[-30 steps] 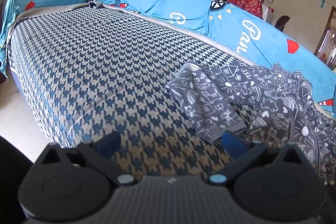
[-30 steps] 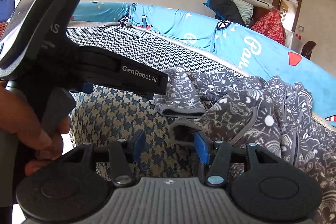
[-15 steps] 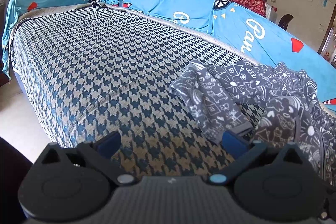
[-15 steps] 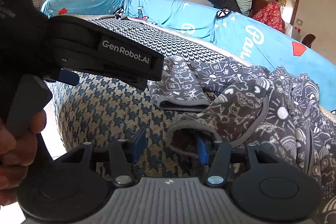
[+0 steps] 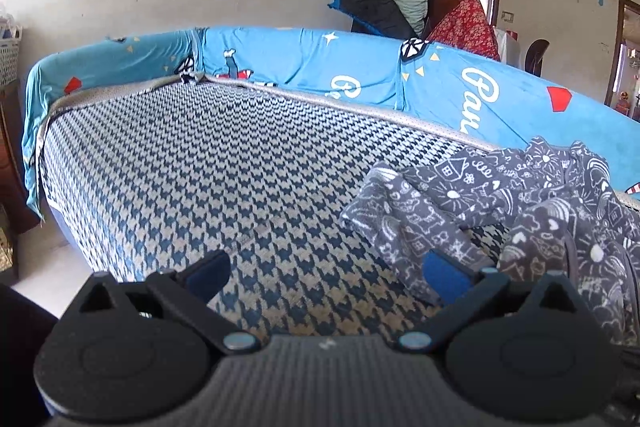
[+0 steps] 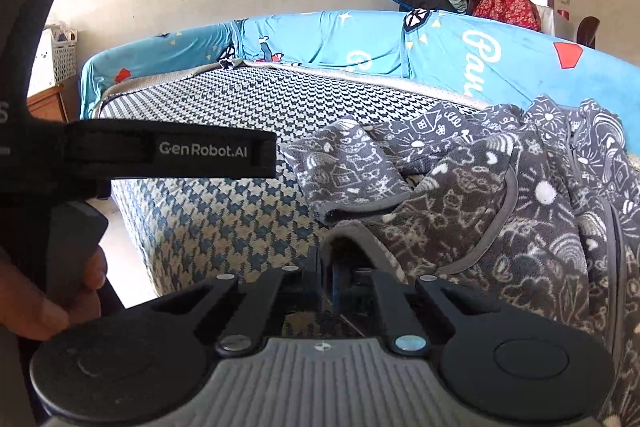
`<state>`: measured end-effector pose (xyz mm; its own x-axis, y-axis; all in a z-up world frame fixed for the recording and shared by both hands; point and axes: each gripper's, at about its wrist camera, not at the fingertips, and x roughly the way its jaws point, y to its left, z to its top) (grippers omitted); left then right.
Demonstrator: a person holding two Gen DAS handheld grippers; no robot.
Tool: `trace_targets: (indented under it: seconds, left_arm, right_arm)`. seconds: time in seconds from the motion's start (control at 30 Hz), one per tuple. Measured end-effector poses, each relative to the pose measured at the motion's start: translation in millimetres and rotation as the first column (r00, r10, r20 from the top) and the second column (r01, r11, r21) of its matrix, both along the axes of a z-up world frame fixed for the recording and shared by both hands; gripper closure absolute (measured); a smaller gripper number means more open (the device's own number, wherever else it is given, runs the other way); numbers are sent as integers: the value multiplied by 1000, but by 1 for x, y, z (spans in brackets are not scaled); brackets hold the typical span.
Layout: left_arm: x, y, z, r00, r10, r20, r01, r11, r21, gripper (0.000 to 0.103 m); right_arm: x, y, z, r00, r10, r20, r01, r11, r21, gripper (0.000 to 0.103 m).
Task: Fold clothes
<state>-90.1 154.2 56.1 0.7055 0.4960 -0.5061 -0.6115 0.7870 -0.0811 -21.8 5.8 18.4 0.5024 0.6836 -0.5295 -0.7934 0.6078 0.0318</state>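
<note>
Your right gripper (image 6: 334,277) has clenched on the grey garment's (image 6: 500,211) hem (crumpled on the bed (image 5: 208,163)); left gripper (image 5: 326,269) stays spread, empty. Lift fast and that thin pinch could slip.

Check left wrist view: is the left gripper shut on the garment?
No. The left gripper is wide open over the bedspread; the garment only lies by its right finger.

Garment (image 5: 520,211) on sofa seat (image 5: 200,167) right, backrest (image 5: 360,75) behind
</note>
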Motion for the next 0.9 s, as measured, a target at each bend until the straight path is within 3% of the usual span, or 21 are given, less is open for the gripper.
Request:
trace_targets:
  seconds: [0.3, 0.5, 0.63, 0.77, 0.9]
  left_arm:
    - [-31, 1, 45, 991, 16, 136, -31, 993, 110, 0]
    - [-39, -9, 65, 988, -53, 147, 30, 987, 159, 0]
    - [-35, -19, 72, 986, -102, 133, 75, 978, 197, 0]
    - [-28, -24, 70, 984, -131, 118, 108, 976, 187, 0]
    - [-20, -34, 62, 981, -170, 98, 151, 973, 173, 0]
  right_arm:
    - [-27, 2, 25, 996, 59, -64, -53, 994, 96, 96]
    - [-57, 20, 7, 985, 156, -72, -154, 988, 29, 95]
    - [-57, 20, -4, 977, 179, -119, -179, 984, 14, 74]
    - [-64, 8, 5, 979, 184, -93, -182, 983, 30, 64]
    - [-68, -21, 8, 989, 115, -97, -113, 993, 28, 53]
